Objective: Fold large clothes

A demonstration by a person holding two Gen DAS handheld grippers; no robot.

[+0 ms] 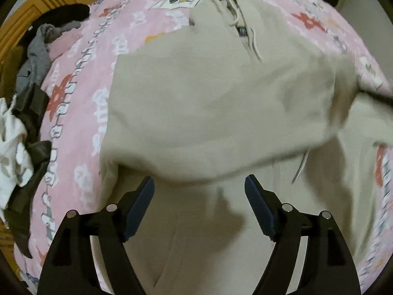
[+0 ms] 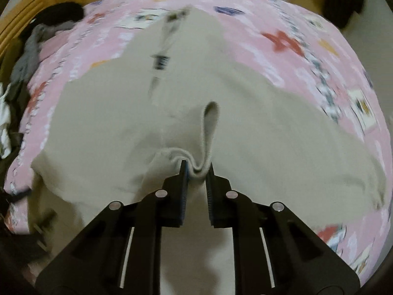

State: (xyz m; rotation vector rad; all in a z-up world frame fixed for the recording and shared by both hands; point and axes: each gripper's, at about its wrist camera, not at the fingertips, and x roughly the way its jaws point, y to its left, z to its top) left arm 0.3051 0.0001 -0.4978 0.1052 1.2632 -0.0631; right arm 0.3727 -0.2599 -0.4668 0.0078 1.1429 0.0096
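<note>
Beige hoodie (image 1: 208,103) spreads below my left gripper (image 1: 199,196), whose jaws stand wide and empty; my right gripper (image 2: 196,172) pinches its ribbed cuff (image 2: 208,132).

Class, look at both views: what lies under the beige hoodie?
The beige hoodie lies spread on a pink patterned bedcover, which shows around its edges. Whatever sits beneath the hoodie's middle is covered and cannot be seen.

Lying spread under everything: pink floral bedsheet (image 1: 81,127). Sitting heaped along its left edge: pile of dark, grey and white clothes (image 1: 27,113). Standing behind, blurred: wooden furniture (image 1: 29,7).
</note>
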